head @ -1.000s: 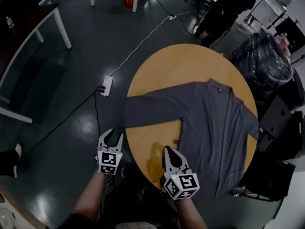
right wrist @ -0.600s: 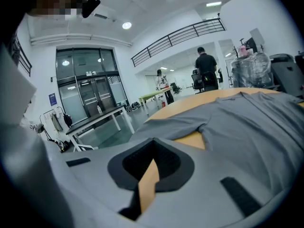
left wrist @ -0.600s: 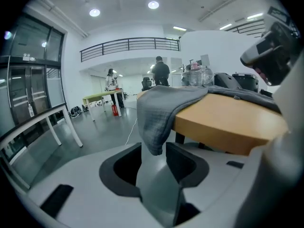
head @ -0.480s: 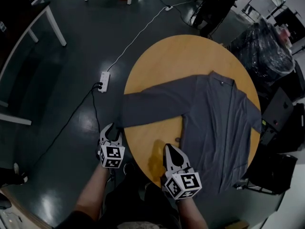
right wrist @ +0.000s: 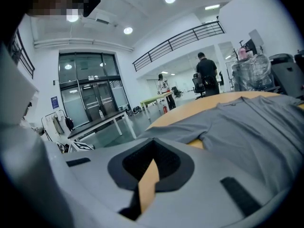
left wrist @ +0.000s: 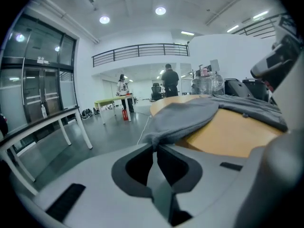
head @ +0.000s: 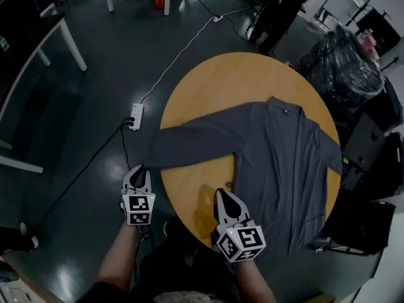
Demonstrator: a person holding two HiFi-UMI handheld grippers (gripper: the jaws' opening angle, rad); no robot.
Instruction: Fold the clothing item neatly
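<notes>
A grey long-sleeved shirt (head: 284, 156) lies spread flat on the round wooden table (head: 208, 87), its hem hanging over the near right edge. One sleeve (head: 189, 147) reaches left, and its cuff hangs past the table's left edge. My left gripper (head: 140, 170) is off the table at that cuff, and its jaws are closing. In the left gripper view the cuff fabric (left wrist: 185, 118) is pinched at the tips of the left gripper (left wrist: 155, 144). My right gripper (head: 224, 196) is shut and empty over bare wood near the front edge, left of the shirt body (right wrist: 251, 127).
A white power strip (head: 135, 115) and its cables lie on the dark floor left of the table. White table legs (head: 72, 43) stand at far left. A plastic-wrapped bundle (head: 344, 68) and black cases (head: 372, 156) crowd the right side. A person (head: 278, 5) stands behind the table.
My left gripper has moved forward to the hanging cuff and its open jaws have closed on it. The right gripper has stayed put, shut.
</notes>
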